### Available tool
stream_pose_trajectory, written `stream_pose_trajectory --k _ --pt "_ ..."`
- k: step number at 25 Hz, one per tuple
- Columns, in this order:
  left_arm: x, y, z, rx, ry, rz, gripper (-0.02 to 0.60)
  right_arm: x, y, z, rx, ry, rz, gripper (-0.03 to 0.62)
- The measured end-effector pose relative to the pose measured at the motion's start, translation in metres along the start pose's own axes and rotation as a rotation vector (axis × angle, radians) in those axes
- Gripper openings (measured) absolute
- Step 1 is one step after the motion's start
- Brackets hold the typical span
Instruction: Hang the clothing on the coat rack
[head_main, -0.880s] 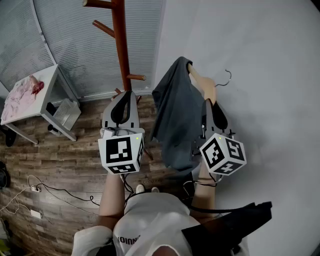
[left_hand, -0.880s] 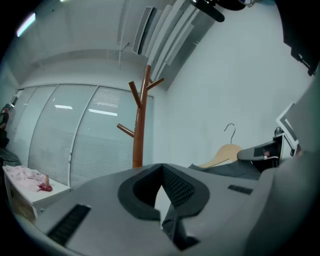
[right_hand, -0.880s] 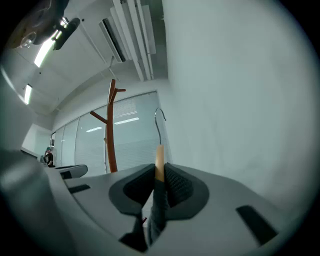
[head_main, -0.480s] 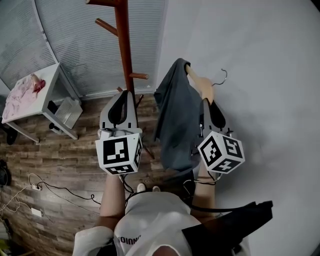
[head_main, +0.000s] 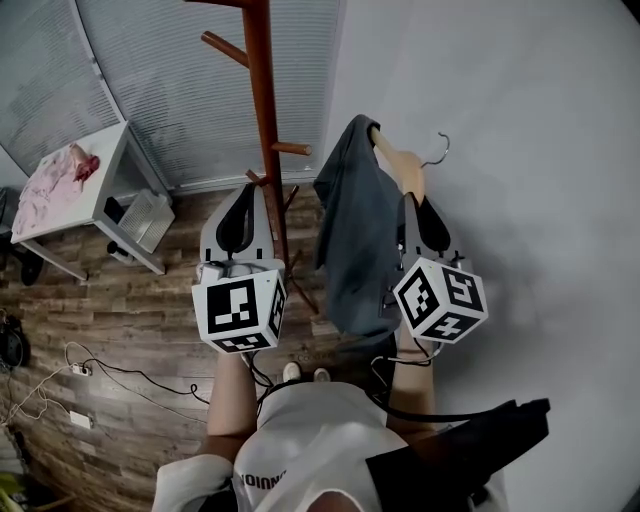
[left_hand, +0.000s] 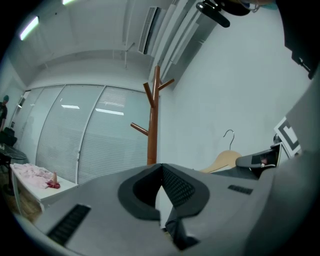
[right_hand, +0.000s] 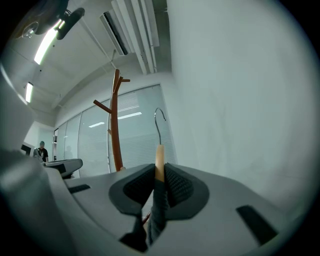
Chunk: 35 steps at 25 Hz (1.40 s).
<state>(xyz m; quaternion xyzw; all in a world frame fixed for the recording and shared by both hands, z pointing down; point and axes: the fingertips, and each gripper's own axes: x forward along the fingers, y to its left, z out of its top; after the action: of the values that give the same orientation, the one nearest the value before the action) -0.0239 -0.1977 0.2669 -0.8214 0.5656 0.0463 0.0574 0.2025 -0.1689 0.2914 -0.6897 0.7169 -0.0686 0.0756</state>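
Where right tongs (right_hand: 159, 184) pinch it, the hanger (head_main: 403, 166) carries draped clothing (head_main: 355, 240).

wood-plank floor (head_main: 130, 320), pale wall (head_main: 540, 160), blind-covered windows (head_main: 170, 80), a white table (head_main: 112, 165) at left (cables (head_main: 120, 376) trail nearby).

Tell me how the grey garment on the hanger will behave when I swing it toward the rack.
The grey garment hangs in loose folds, so it is probably floppy and will sway. It is draped over the wooden hanger, so it may slide if tilted. The right gripper clamps the rigid hanger, which should hold steady.
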Motion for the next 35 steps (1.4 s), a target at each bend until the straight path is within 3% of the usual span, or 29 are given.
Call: stream_pose_trajectory --k 35 --pt "-0.048 0.072 -0.012 -0.002 0.055 0.17 0.014 0.044 0.085 -0.057 -0.065 0.149 0.115 0.072"
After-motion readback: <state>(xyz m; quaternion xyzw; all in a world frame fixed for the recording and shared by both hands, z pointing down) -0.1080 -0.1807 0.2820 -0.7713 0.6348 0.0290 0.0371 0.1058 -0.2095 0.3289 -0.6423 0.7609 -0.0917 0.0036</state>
